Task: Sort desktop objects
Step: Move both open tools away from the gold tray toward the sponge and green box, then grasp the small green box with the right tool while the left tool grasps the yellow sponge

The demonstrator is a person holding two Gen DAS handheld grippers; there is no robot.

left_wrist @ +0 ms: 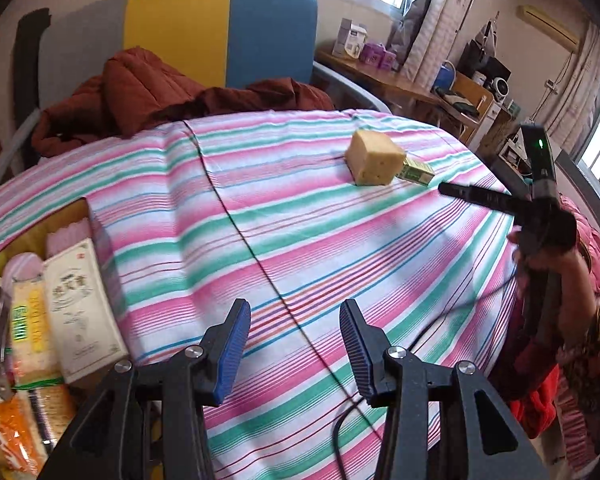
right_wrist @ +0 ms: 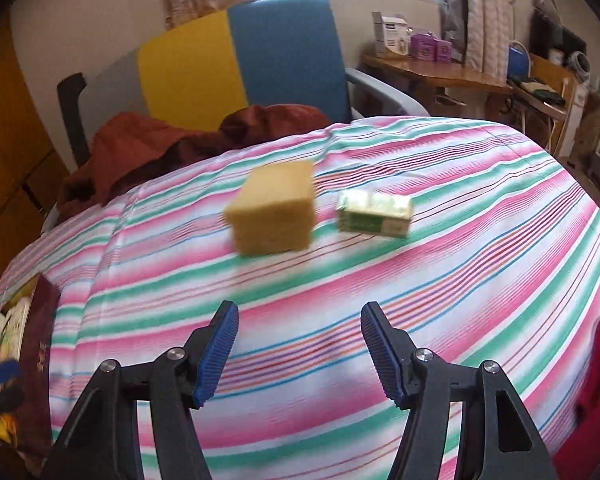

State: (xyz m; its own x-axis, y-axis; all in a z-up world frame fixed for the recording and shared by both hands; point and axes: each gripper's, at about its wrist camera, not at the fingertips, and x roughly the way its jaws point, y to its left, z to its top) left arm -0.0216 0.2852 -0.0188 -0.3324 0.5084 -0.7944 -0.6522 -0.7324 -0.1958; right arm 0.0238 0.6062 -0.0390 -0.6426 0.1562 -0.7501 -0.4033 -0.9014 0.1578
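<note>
- Both hand-held grippers are seen empty: the right gripper (right_wrist: 300, 354) is held with jaws spread wide above the striped tablecloth (right_wrist: 440, 280), and the left gripper (left_wrist: 294, 352) is likewise parted, with nothing between its blue pads.
- Ahead of the right gripper, a yellow sponge block (right_wrist: 274, 208) is seen, with a small green-and-white carton (right_wrist: 375, 214) just beside it on the right.
- At the table's left edge, a box (left_wrist: 100, 240) already filled with packets is seen by the left gripper.
- Judged step: the approach to the remaining two items; next, one would have to be straddled and closed upon.
- Chinese lettering is visible on a white packet (left_wrist: 80, 300) but cannot be read.
</note>
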